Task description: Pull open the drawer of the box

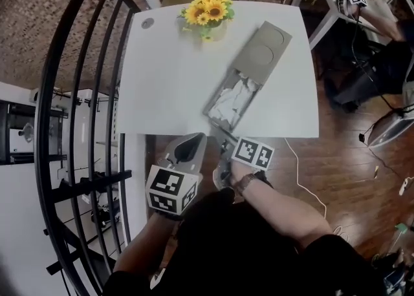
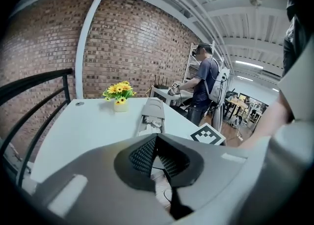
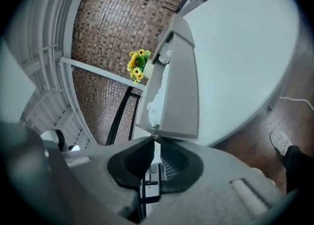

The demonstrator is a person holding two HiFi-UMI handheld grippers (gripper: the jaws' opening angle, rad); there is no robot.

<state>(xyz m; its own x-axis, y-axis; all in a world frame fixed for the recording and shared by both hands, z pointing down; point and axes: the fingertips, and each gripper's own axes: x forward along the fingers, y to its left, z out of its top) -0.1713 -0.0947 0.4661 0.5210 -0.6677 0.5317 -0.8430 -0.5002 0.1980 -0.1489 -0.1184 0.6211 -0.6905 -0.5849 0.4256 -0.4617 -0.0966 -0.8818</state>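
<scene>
Drawn well out of the box (image 1: 264,49) toward the near edge of the table (image 1: 162,81), the drawer (image 1: 229,102) looks like light, stiff cardboard, best taken where the right gripper (image 3: 156,140) is clenched on its thin front lip, while the left gripper (image 2: 156,137) hangs closed on nothing.

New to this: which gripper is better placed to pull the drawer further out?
Right. The right gripper pinches the drawer's front edge; the left gripper is shut on nothing, short of the table.

Grey box (image 1: 265,52), drawer (image 1: 228,104) open, seemingly holding white paper.
</scene>
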